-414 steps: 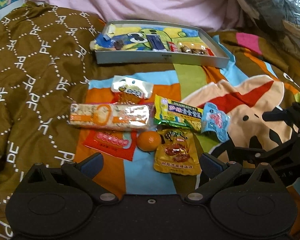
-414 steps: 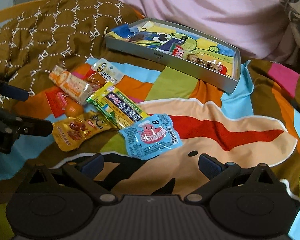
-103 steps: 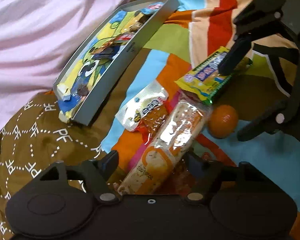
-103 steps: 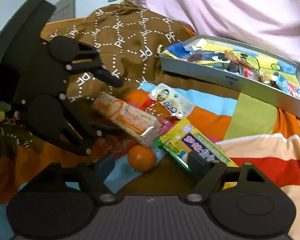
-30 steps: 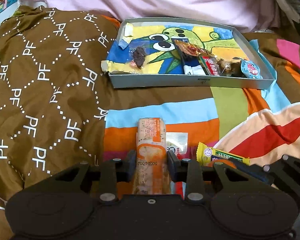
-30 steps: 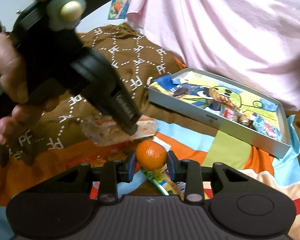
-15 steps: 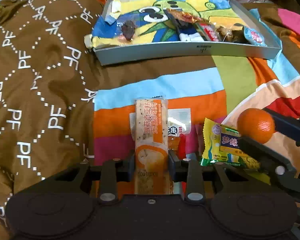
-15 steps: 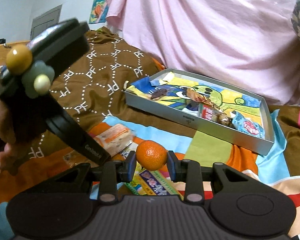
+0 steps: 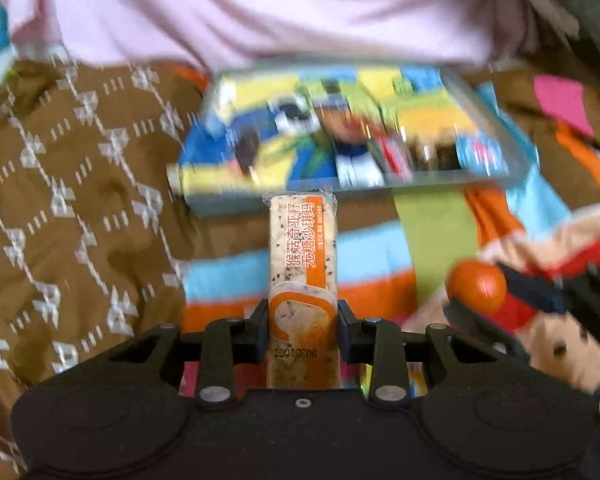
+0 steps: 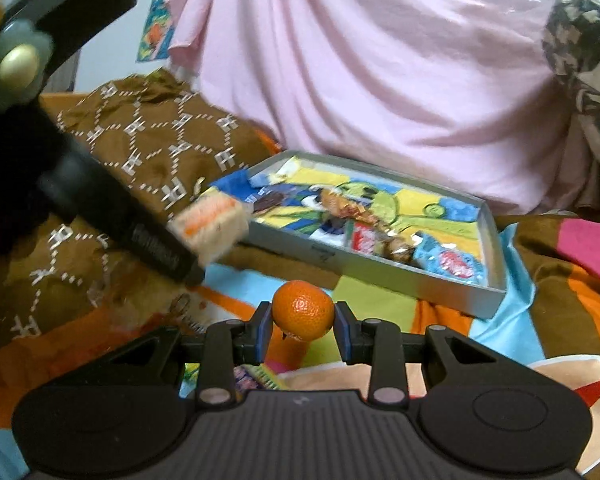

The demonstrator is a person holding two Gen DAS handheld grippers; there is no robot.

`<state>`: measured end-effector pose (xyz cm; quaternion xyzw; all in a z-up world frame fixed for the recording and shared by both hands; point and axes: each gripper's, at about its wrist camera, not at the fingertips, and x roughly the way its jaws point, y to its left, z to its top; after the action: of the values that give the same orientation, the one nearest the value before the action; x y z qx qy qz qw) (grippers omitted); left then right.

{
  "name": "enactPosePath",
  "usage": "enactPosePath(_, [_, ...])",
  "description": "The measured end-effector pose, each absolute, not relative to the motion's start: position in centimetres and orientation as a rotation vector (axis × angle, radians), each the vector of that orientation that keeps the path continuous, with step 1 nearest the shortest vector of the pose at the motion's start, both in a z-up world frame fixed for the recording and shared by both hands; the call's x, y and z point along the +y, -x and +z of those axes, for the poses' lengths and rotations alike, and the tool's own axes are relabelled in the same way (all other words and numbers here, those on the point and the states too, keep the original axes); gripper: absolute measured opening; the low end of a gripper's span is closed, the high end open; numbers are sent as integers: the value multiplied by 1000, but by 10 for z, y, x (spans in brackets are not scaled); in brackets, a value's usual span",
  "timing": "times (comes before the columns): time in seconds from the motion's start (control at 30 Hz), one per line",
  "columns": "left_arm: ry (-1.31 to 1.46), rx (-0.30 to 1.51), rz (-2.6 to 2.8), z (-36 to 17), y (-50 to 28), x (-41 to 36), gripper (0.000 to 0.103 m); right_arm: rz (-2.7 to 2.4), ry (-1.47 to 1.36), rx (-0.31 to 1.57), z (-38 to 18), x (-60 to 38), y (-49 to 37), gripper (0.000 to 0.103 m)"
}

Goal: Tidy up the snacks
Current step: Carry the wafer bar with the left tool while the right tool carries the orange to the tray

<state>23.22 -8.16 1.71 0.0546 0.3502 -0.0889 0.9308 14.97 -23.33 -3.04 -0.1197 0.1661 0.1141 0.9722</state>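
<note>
My left gripper (image 9: 302,320) is shut on a long orange-and-white snack bar (image 9: 302,264), held in the air with its far end near the front wall of the grey tray (image 9: 228,204). The bar (image 10: 210,226) and the left gripper also show in the right wrist view. My right gripper (image 10: 302,330) is shut on a small orange (image 10: 303,315), held above the blanket in front of the tray (image 10: 440,288); the orange (image 9: 476,286) shows at the right of the left wrist view. The tray holds several snack packets, among them a blue one (image 10: 452,260).
A brown patterned blanket (image 9: 60,200) lies at the left and a colourful striped blanket (image 9: 432,232) under the grippers. A pink sheet (image 10: 380,60) hangs behind the tray. A green-and-yellow packet (image 10: 256,376) lies on the blanket under my right gripper.
Both grippers have lifted and moved toward the tray, each still holding its item. The snack bar's end now reaches the tray's front wall. The left view is blurred by motion.
</note>
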Motion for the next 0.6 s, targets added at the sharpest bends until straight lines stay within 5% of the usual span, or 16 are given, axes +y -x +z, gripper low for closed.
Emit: enactPosePath(0.6, [86,466,-37,53,-350,-121,35,62,250,98,-23,-263,-217,37])
